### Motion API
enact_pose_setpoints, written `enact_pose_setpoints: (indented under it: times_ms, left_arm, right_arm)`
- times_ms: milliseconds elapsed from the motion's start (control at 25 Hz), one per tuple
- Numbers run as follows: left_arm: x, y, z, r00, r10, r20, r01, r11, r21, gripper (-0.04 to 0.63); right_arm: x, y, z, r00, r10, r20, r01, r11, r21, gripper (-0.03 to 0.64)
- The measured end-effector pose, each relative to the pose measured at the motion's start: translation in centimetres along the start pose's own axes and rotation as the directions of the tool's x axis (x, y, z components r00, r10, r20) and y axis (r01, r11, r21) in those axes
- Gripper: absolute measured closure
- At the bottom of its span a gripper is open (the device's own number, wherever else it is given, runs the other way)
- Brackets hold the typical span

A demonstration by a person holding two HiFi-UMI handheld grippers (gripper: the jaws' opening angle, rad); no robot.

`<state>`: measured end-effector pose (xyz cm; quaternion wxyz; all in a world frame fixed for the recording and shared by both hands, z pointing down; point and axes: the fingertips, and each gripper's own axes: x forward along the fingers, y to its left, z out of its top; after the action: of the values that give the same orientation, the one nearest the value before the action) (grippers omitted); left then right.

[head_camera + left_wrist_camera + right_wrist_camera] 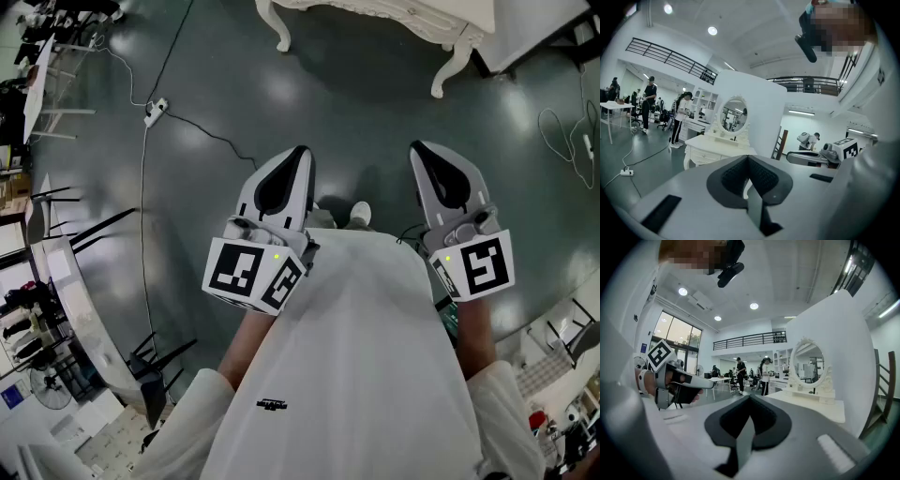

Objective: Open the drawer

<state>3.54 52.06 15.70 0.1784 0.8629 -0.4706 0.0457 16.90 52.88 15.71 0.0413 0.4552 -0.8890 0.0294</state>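
A white dressing table [375,14] with curved legs stands ahead on the grey floor. In the left gripper view its drawer fronts [704,157] and oval mirror [734,115] show beyond my jaws. My left gripper [298,150] is shut and empty, held level well short of the table. My right gripper [419,147] hangs beside it, its jaws also together on nothing. The right gripper view shows the table top [811,401] and the mirror [809,364] to the right of my shut right gripper [749,397]. Both grippers are apart from the table.
A power strip [155,112] and its cable lie on the floor at the left. A white partition [759,108] rises behind the table, with a ladder [779,143] beside it. Several people [649,103] stand at desks far off. Chairs and racks [56,56] line the left side.
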Motion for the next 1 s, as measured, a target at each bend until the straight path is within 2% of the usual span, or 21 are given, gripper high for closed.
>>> enact_pose_setpoints:
  times_ms: [520,1000]
  left_arm:
    - [0.5,-1.2,0.2,1.000,-0.008,-0.002,0.008,1.000,0.012,0.587]
    - [1.9,-0.8,1.1,1.000,0.023,-0.004,-0.023,1.000,-0.002,0.588]
  right_arm:
    - [-0.5,-0.9,0.5,1.000,-0.021,0.021,0.021,1.000,0.000,0.606]
    - [0.1,-2.9,0.5,1.000,-0.001,0.011,0.000,1.000,0.012,0.606]
